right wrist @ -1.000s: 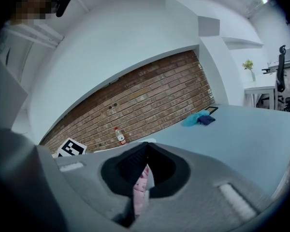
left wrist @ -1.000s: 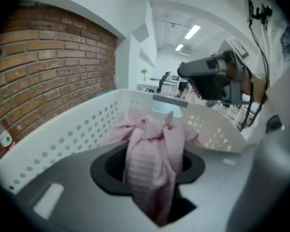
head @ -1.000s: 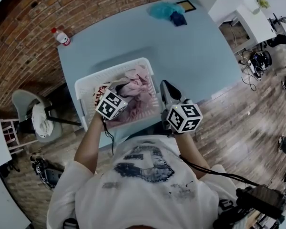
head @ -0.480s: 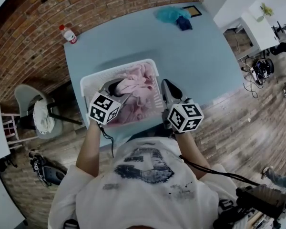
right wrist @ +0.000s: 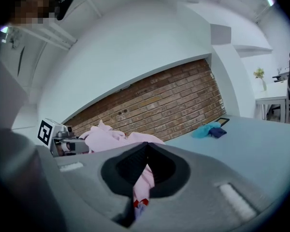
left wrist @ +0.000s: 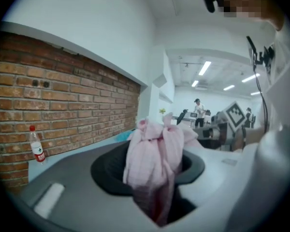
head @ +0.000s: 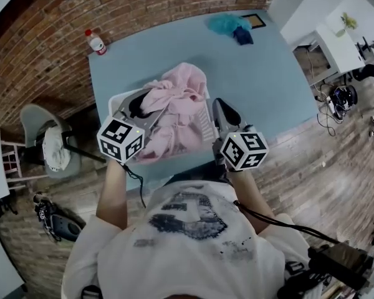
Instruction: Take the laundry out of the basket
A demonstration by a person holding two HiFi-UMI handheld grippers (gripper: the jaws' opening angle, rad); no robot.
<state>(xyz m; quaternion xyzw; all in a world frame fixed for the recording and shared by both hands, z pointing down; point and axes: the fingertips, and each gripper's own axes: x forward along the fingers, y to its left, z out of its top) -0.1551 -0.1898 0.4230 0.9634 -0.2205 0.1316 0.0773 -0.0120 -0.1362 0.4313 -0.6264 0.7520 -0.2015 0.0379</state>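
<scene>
Laundry here is a pink garment [head: 174,98], bunched up and hanging above the white basket [head: 206,129], its lower folds trailing down inside, at the near edge of the blue table [head: 262,67]. Soft, light and limp by the look of it, so it should drape and drag rather than come away in one piece; a thick gathered fold is the place to grip. The left tongs [left wrist: 154,173] pinch just such a bunch. The right tongs [right wrist: 145,146] are pressed together beside the basket's right wall, seemingly holding nothing
</scene>
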